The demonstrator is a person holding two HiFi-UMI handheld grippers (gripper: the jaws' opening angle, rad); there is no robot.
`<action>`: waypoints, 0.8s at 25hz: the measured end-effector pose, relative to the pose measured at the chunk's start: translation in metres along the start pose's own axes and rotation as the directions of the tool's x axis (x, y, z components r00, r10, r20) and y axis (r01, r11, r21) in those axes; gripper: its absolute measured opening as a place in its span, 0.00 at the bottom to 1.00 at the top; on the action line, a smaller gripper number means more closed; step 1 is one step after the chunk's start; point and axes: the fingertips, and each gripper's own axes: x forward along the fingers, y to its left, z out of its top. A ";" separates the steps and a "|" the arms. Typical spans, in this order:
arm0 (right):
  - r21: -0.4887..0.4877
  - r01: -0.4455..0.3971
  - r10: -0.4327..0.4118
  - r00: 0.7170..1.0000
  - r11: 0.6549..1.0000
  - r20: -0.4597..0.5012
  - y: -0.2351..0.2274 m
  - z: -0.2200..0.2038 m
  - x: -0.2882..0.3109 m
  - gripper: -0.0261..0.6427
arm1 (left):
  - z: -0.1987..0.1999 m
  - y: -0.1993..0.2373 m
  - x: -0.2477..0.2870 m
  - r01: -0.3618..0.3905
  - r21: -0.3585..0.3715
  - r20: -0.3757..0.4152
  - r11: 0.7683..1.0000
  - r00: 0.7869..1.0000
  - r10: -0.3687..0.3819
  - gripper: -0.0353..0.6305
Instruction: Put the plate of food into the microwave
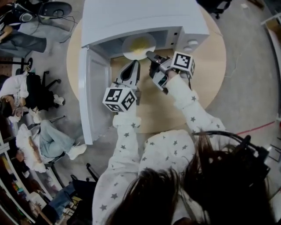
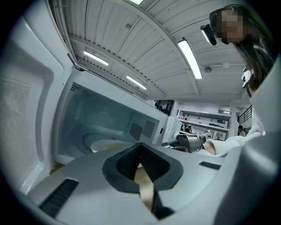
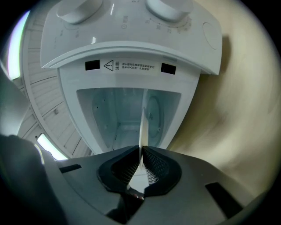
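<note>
The plate (image 1: 138, 45), half inside the microwave (image 1: 131, 17), is pinched at its near rim by the right gripper (image 1: 150, 56); the left gripper (image 1: 133, 67) is closed and empty.

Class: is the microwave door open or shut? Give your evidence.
Open. The door stands swung out to the left, and the plate shows in the mouth of the microwave.

A round wooden table (image 1: 206, 83) stands on a smooth grey floor (image 1: 250, 66), and a thin red cable (image 1: 259, 128) lies on this floor at the right. At the left are black office chairs (image 1: 55, 9) and a seated person (image 1: 50, 140) in light jeans. The ceiling (image 2: 131, 39) is made of white ribbed panels and carries long tube lamps (image 2: 189, 59), which are lit.
</note>
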 end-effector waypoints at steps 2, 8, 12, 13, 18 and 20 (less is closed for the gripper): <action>0.005 0.004 -0.005 1.000 1.000 0.015 -0.002 0.001 -0.001 0.07 | 0.001 0.000 0.001 0.005 0.006 -0.001 1.000 1.000 -0.005 0.06; 0.036 0.025 -0.027 0.998 0.999 0.054 -0.005 0.004 -0.003 0.07 | 0.002 -0.006 0.006 0.030 0.018 -0.019 0.999 0.999 -0.030 0.06; 0.043 0.022 -0.025 0.998 0.999 0.063 -0.008 0.004 -0.003 0.07 | 0.000 -0.011 0.007 0.037 0.015 -0.025 0.999 0.999 -0.037 0.06; 0.045 0.019 -0.022 0.998 0.999 0.066 -0.008 0.005 -0.003 0.07 | -0.001 -0.011 0.008 0.039 0.015 -0.027 0.999 0.999 -0.038 0.06; 0.048 0.020 -0.024 0.996 0.999 0.088 -0.005 0.008 -0.001 0.07 | -0.003 -0.011 0.012 0.046 0.014 -0.037 0.999 0.998 -0.046 0.06; 0.037 0.009 -0.013 0.994 0.999 0.106 0.000 0.011 0.001 0.07 | 0.000 -0.009 0.013 0.049 0.012 -0.041 0.999 0.998 -0.049 0.06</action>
